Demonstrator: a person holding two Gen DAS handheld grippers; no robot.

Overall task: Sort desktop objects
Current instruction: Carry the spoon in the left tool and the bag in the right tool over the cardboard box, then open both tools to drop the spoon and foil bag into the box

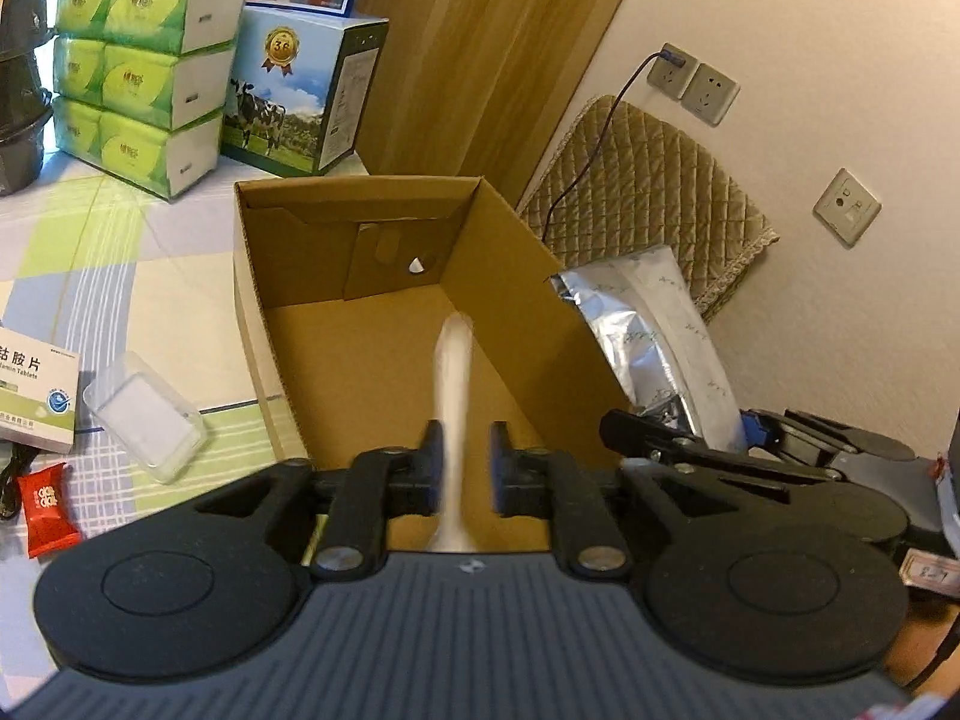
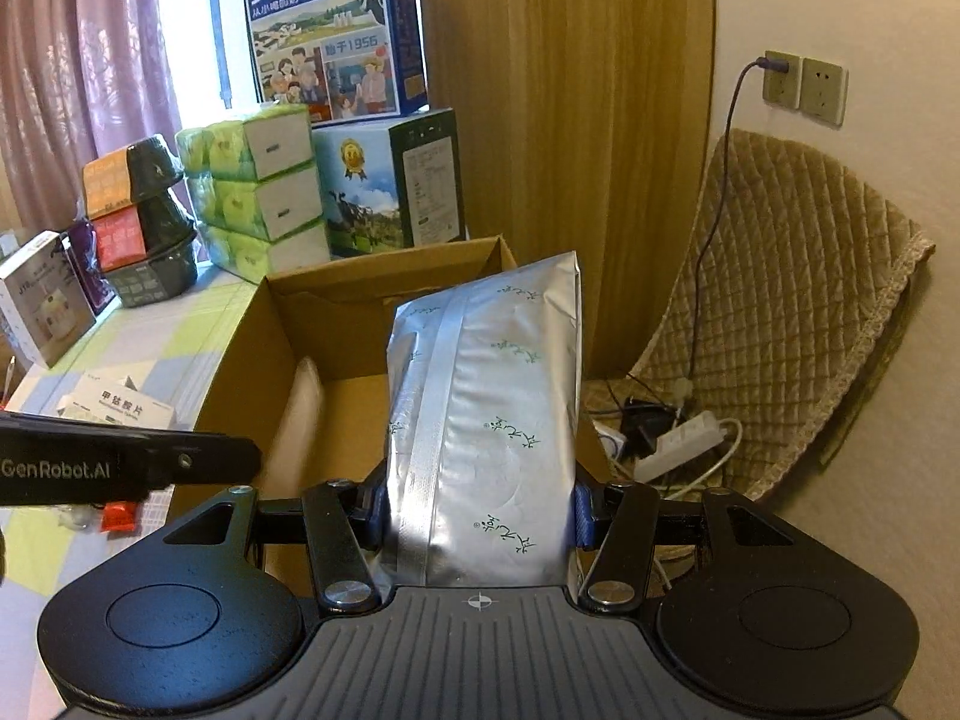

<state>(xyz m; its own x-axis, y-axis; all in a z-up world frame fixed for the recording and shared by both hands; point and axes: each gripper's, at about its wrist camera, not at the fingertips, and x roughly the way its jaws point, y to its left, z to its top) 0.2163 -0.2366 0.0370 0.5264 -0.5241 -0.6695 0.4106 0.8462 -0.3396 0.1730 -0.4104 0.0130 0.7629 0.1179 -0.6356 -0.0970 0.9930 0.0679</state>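
Both tongs hang over the empty cardboard box (image 1: 384,360): the left gripper (image 1: 465,468), jaws parted, has a blurred white object (image 1: 453,396) between them, apparently dropping; the right gripper (image 2: 477,516) clamps a silver foil pouch (image 2: 486,420). Sorting looks barely started; a tablet box (image 1: 36,390), clear case (image 1: 144,420) and red sachet (image 1: 48,507) lie outside.

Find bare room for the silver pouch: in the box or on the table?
Cardboard box floor is bare between its walls, except a blurred white item. Tablecloth between box and tissue packs is free. Crowded by the medicine box.
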